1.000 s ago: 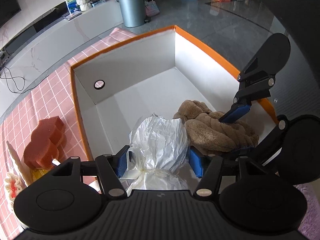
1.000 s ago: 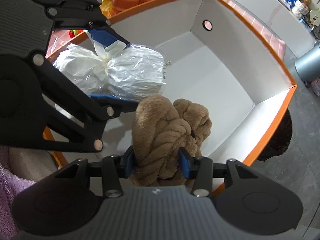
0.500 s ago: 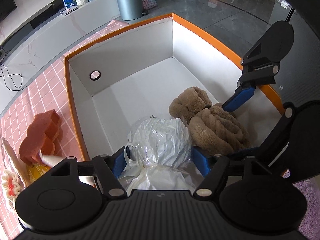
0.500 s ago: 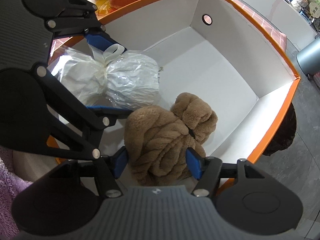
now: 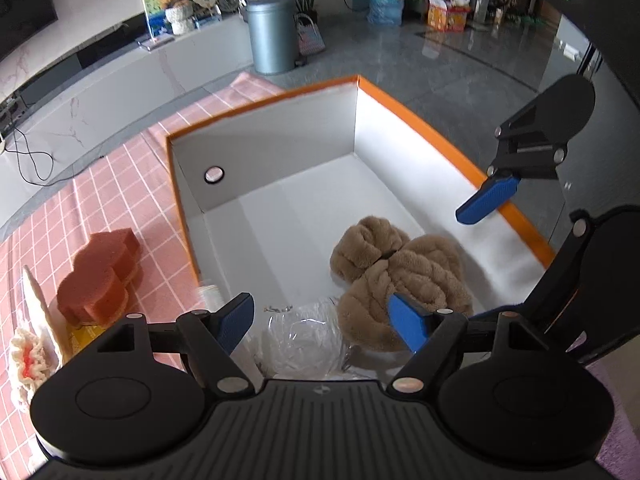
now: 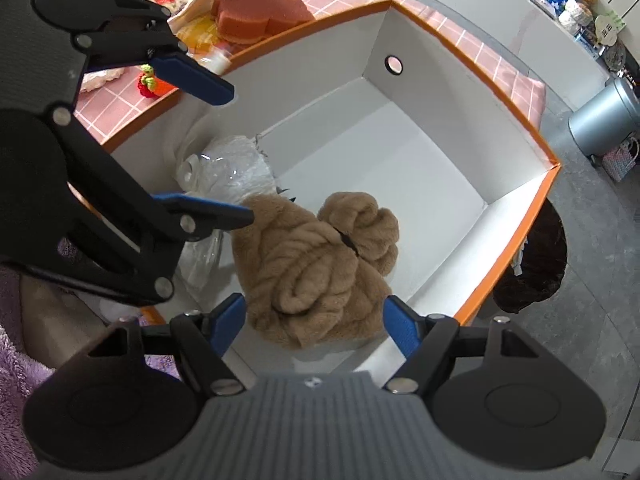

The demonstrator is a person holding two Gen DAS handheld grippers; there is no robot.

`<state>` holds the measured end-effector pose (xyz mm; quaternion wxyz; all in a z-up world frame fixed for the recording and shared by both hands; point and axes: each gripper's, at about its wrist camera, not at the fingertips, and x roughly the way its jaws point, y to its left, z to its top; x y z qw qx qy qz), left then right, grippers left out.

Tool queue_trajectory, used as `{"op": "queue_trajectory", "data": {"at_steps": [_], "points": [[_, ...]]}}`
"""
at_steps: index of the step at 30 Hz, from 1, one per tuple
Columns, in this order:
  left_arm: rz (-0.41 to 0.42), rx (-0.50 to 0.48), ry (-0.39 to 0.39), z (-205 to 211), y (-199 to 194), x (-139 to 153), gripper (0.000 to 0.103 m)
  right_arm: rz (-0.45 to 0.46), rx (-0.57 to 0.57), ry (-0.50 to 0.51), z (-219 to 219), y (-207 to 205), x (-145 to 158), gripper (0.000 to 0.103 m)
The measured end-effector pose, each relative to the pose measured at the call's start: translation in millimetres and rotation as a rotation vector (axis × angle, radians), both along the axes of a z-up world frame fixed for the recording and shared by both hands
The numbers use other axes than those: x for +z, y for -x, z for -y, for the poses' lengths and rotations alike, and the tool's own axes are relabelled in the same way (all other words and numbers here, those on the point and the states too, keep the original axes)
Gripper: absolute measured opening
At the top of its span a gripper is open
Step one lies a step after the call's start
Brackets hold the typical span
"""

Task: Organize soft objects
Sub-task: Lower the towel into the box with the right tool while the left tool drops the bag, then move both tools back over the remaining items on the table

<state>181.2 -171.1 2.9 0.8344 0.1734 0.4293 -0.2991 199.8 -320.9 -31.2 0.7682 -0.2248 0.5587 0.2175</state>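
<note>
Orange-rimmed box [image 5: 420, 120]: brown plush [image 6: 316, 264] and plastic bag [image 6: 232, 168] deposited, both hand-held grippers (left [image 5: 320, 322], right [image 6: 316, 326]) spread empty; next, probably the orange sponge [image 5: 100, 272].

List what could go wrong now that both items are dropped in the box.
1. The left tongs hang open right over the plastic bag; pulling out could snag its crinkled film and drag it along.
2. The bag and the brown plush crowd the near corner of the box, so later items may pile there.
3. The sponge sits close to the box's rim and could get bumped.
</note>
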Motion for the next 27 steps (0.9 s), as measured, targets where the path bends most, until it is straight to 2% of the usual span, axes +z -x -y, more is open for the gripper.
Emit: {"op": "queue_trajectory", "data": {"at_steps": [6,10,13,18,23,27], "points": [[0.073,0.035,0.065,-18,15,17,0.09,0.069,-0.027,-0.005,-4,8,14,0.076],[0.135,0.078,0.117,-37,24,26,0.089,0.163,-0.081,-0.017,-9,18,27,0.083],[0.177,0.108,0.157,-52,31,32,0.088,0.247,-0.126,-0.032,-17,26,36,0.084],[0.268,0.157,0.207,-77,44,40,0.087,0.375,-0.215,-0.105,-30,36,47,0.085],[0.364,0.253,0.246,-107,52,42,0.087,0.504,-0.307,-0.195,-46,49,49,0.089],[0.414,0.338,0.272,-132,57,40,0.085,0.575,-0.351,-0.281,-64,58,49,0.089]]}}
